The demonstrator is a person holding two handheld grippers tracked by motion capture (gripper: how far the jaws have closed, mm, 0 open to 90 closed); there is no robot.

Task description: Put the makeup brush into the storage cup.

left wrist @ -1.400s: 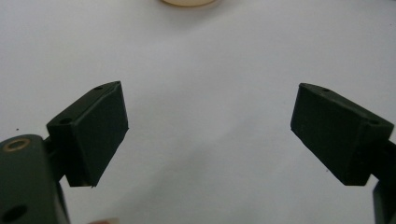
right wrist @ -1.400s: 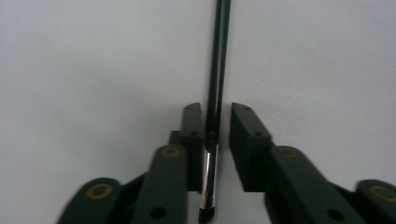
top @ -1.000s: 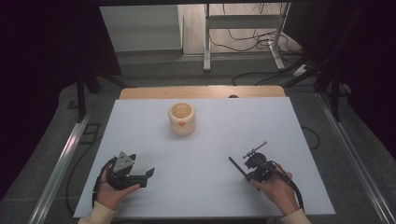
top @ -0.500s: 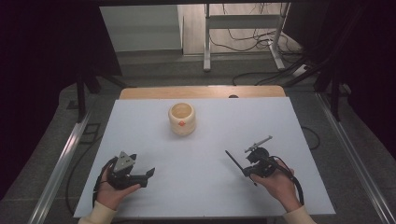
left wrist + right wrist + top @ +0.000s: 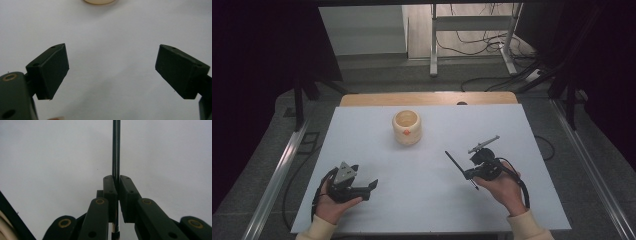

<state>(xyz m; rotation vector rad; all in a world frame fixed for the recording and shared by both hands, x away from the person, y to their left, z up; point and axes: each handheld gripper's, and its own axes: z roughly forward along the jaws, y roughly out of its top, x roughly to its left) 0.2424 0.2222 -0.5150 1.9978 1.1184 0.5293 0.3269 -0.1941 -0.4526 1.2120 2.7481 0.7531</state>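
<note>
High view: the right gripper [image 5: 468, 175] at four o'clock clamps a thin black stick [image 5: 454, 162], light and stiff, pointing toward the cup [image 5: 406, 127] at twelve.
Left gripper view: left gripper [image 5: 111, 72] jaws stand apart, empty.
Right gripper view: jaws pinch the stick [image 5: 116, 150] near its lower end; a grip nearer the middle would likely wobble less

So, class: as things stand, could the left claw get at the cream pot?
Probably yes. The left claw is open and holds nothing, and only bare white table lies between it and the cream pot.
</note>
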